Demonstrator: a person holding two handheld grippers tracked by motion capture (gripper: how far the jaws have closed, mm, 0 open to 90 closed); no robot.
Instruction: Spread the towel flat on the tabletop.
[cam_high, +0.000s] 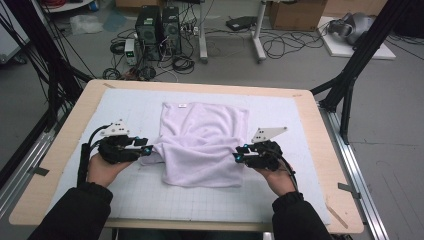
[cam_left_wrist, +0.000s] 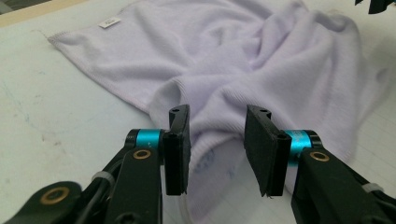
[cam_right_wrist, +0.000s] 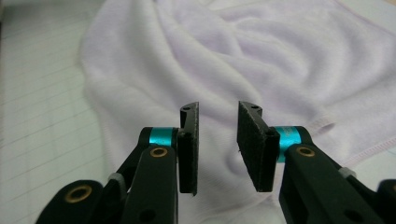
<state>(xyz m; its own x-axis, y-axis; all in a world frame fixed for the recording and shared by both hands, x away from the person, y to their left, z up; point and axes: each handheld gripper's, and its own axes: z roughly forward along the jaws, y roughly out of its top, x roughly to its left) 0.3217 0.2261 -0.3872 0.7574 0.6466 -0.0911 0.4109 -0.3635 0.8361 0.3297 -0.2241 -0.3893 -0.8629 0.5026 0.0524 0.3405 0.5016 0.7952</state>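
Left gripper (cam_high: 148, 149) sits at the left edge of the towel (cam_high: 202, 142), jaws parted, cloth between the pads but not pinched. The pale lilac towel lies rumpled, half folded, mid-table on the gridded mat (cam_high: 280, 200). Right gripper (cam_high: 236, 156) at its right edge, jaws likewise parted, nothing clamped.

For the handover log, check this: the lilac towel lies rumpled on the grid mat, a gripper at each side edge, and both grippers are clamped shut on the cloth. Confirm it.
Not quite. The left gripper and right gripper have open jaws, pads clear of the cloth, as each gripper view shows. The rest holds: the lilac towel lies rumpled on the grid mat, a gripper at each side edge.
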